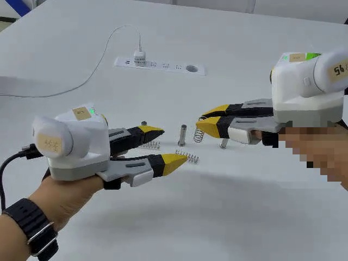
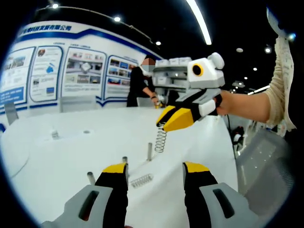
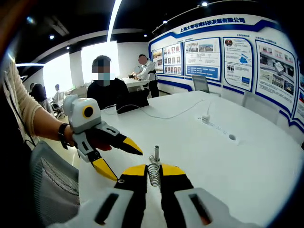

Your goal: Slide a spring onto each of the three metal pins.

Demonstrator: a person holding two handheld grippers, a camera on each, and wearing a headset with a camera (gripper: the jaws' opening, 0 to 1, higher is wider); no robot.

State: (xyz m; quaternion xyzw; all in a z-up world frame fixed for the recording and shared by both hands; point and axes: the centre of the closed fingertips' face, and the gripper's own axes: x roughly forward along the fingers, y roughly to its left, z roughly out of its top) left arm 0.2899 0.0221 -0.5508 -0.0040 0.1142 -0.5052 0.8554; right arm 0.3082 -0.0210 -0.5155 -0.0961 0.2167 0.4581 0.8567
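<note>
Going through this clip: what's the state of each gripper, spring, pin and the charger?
Left gripper: open, empty.
Right gripper: shut on held spring.
Held spring: upright in the jaws, on no pin.
Loose springs: lying flat, on no pin.
Pins: all three upright, bare.
Charger: plugged into power strip.

Your left gripper (image 1: 169,144) hovers low, jaws wide apart; your right gripper (image 1: 202,123) faces it, pinching a spring (image 1: 198,135).
</note>
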